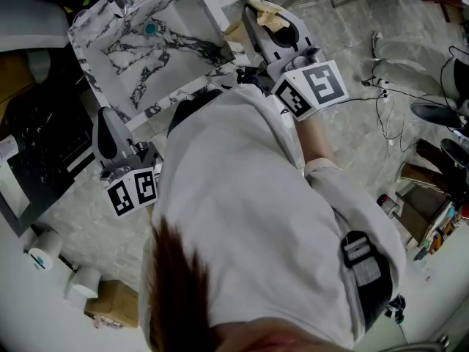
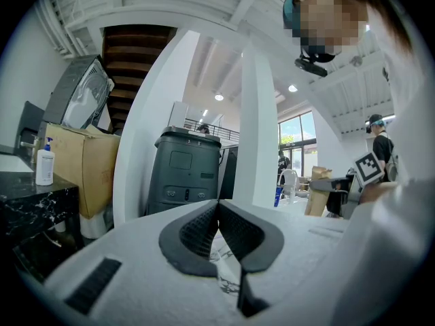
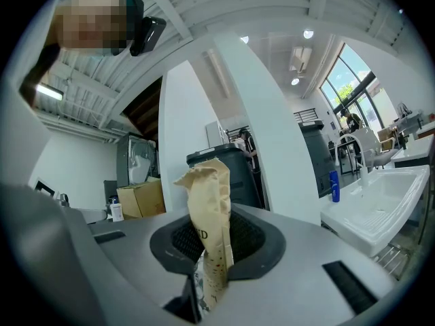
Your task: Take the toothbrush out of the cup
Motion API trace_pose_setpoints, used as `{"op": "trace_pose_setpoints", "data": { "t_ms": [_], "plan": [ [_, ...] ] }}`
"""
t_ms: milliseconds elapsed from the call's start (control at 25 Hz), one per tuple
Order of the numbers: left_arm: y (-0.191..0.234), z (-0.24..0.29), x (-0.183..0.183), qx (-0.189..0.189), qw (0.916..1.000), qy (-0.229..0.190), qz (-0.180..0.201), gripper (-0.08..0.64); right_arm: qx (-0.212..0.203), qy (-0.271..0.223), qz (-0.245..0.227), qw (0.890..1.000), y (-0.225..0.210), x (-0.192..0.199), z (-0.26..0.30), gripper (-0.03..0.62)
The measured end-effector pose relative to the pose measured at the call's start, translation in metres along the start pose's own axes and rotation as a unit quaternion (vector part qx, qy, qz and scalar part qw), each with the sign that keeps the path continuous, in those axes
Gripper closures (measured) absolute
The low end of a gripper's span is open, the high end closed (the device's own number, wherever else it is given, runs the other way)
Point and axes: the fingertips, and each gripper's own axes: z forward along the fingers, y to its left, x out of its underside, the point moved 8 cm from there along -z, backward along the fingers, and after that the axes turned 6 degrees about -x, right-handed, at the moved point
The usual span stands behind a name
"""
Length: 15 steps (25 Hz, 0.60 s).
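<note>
toothbrush itself not made out in any view. tan crumpled paper packet, long and narrow, clamped between pads of right gripper; what it wraps cannot tell. packet's long axis runs out along jaws, free end past tips, bent slightly left in right gripper view. left gripper jaws pressed together, nothing between. near both: white black-veined marble square basin, teal drain plug inside. person's white shirt blocks middle of head view.
</note>
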Motion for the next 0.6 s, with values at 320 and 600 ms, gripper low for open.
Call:
{"op": "trace_pose_setpoints", "data": {
  "t_ms": [320, 600],
  "plan": [
    [0.0008, 0.0048, -0.0019, 0.000, 1.0000, -0.001, 0.001, 0.545, -0.004, 0.003, -0.005, 1.000, -0.0006, -0.0003, 0.0053, 0.538],
    [0.0032, 0.0081, -0.0014, -0.002, 1.0000, 0.000, 0.000, 0.545, -0.004, 0.008, -0.007, 1.000, -0.0013, 0.0005, 0.0095, 0.538]
  ]
}}
